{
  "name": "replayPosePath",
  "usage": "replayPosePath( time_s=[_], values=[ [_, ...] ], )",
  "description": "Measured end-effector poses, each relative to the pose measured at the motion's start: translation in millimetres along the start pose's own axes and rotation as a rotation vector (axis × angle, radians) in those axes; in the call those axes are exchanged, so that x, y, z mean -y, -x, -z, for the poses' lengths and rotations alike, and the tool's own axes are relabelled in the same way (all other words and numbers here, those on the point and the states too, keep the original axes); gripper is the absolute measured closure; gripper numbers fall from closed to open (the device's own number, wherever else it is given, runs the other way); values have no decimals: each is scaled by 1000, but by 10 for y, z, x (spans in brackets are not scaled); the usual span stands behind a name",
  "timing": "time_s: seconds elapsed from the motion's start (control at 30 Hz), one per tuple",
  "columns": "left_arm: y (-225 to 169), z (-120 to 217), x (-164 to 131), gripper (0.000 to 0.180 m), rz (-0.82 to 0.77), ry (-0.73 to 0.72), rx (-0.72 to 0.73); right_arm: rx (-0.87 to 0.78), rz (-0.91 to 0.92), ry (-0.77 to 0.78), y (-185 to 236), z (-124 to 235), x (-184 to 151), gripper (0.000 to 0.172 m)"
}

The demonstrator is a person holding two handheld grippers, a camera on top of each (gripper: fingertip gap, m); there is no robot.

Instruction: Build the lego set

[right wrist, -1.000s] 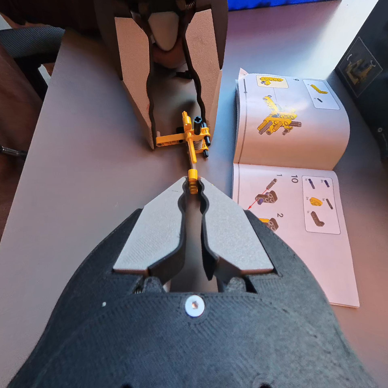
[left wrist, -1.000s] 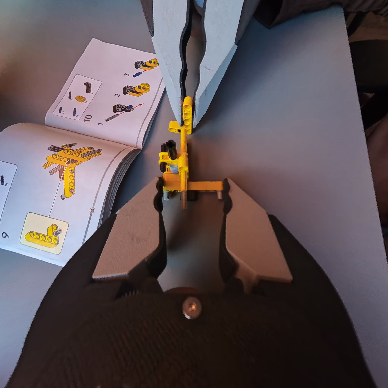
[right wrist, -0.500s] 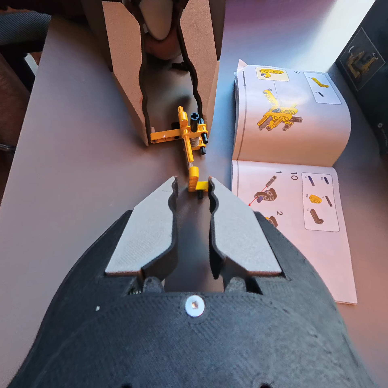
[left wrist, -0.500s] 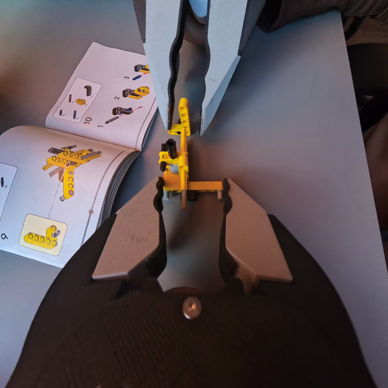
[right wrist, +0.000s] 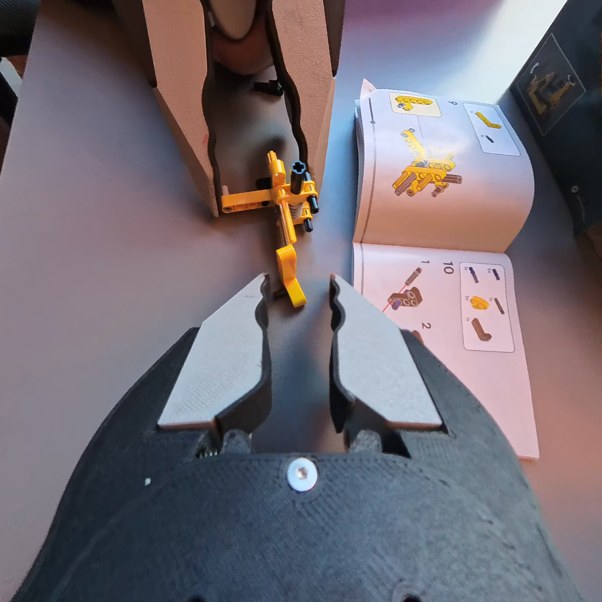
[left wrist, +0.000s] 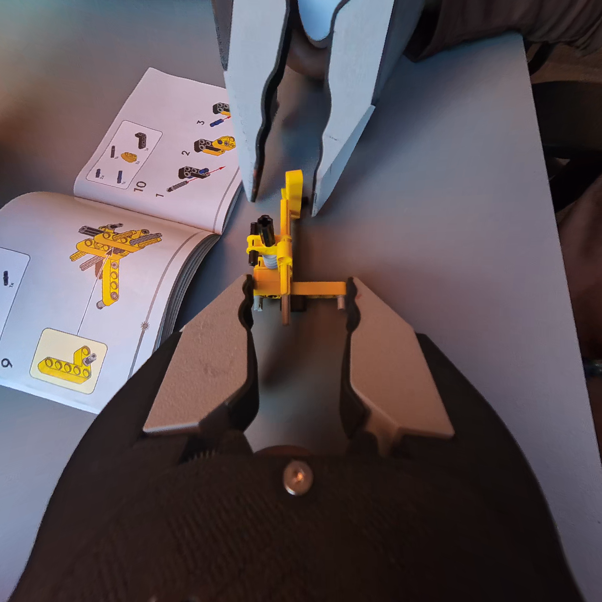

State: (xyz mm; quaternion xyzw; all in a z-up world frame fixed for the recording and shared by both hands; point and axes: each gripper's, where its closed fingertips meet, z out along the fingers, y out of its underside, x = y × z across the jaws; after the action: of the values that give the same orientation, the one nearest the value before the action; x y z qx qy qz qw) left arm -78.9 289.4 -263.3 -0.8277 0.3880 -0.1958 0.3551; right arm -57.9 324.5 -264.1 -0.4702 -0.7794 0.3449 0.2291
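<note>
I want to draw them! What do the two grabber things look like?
Both match. The left gripper and right gripper each have a black, ribbed plastic body with one silver screw, two flat grey wedge fingers, and wavy black pads along the inner edges. No cables or sleeves show.

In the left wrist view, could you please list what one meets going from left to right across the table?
Open instruction booklet → yellow brick assembly, clamped at its near end by the left tongs → bare grey table.
</note>
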Motion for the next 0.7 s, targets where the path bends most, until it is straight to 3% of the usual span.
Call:
replayPosePath(
  time_s=[0.03, 0.27, 0.4, 0.7],
  values=[
    [2, 1, -6, 125, 2, 3, 1, -11, 5, 2, -6, 3, -4, 137],
    [72, 61, -44, 125, 35, -5, 15, -74, 37, 12, -44, 192, -55, 141],
    [86, 76, -39, 125, 49, -14, 13, 60, 21, -79, 146, 330, 81, 158],
    [72, 63, -55, 125, 32, 0, 21, 119, -12, 29, 204, 138, -128, 152]
  ],
)
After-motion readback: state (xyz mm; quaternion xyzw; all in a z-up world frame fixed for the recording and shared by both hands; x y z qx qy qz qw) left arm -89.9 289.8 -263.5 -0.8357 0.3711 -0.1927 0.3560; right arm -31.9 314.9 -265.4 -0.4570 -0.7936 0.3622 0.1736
